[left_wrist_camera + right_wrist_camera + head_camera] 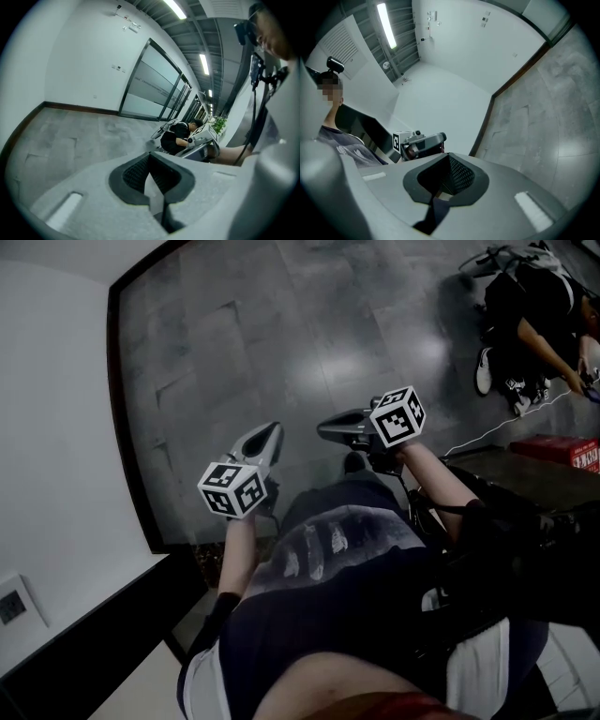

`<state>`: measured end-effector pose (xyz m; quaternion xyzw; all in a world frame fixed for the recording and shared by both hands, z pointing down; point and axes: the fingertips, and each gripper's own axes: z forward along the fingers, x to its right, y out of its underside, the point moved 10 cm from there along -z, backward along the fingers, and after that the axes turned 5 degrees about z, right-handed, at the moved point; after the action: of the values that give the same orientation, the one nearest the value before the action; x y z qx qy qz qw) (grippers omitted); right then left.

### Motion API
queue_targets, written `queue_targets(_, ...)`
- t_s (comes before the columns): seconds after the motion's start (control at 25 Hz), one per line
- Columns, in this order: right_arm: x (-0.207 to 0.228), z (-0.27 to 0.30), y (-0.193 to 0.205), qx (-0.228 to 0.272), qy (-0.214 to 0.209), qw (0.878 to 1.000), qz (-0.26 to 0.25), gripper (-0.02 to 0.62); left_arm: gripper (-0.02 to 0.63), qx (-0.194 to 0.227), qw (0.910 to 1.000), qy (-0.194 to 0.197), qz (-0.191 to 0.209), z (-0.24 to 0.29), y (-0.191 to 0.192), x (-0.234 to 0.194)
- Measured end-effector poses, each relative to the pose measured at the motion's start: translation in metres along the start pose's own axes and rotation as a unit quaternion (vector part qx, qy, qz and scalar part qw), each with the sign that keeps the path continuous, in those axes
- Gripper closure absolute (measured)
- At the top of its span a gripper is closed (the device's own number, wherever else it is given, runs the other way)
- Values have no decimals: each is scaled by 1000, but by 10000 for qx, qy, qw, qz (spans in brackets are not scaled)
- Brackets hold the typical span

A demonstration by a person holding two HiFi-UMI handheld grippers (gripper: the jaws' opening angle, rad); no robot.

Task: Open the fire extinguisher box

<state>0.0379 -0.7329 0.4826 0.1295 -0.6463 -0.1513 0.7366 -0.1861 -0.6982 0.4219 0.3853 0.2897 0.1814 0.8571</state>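
Both my left gripper (272, 432) and right gripper (326, 429) hold their jaws shut, empty, above grey tiled floor (281, 324) beside a white wall (56, 409); a red box (565, 450) lies on a dark ledge (506, 470) at my right.

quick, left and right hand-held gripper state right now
Grey left hand-held gripper: closed, holding nothing.
Grey right hand-held gripper: closed, holding nothing.

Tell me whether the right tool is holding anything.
No, the right tool has its jaws shut together with nothing between them.
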Motion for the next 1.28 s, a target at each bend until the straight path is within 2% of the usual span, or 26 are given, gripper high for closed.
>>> queue_targets(0.12, 4, -10, -6, 174, 117, 9998, -8, 595, 606, -71, 9994, -256, 225, 0, -4, -1)
queue_targets(0.2, 4, -13, -17, 308, 199, 9993, -92, 595, 606, -30, 9989, -392, 241, -1, -9, -10)
queue_targets(0.32, 2, -19, -32, 545, 301, 9979, -196, 595, 606, 17, 9991, -328, 265, 6, -17, -21)
queue_targets(0.48, -3, -20, -46, 729, 471, 9959, -269, 595, 606, 29, 9995, -26, 320, 17, -28, -37)
queue_targets(0.72, -5, -26, -77, 1161, 1210, 9853, -332, 595, 606, 58, 9959, 751, 490, 57, -52, -70)
queue_targets(0.92, -10, 1, -99, 1229, 1372, 9822, -369, 595, 606, 2, 9947, 936, 417, 66, -66, -112)
queue_targets(1.12, -17, 21, -116, 1276, 1672, 9764, -485, 595, 606, 104, 9919, 1265, 111, 78, -81, -152)
queue_targets(1.28, -13, 29, -122, 1516, 1894, 9698, -266, 595, 607, 127, 9871, 1589, 134, 87, -90, -169)
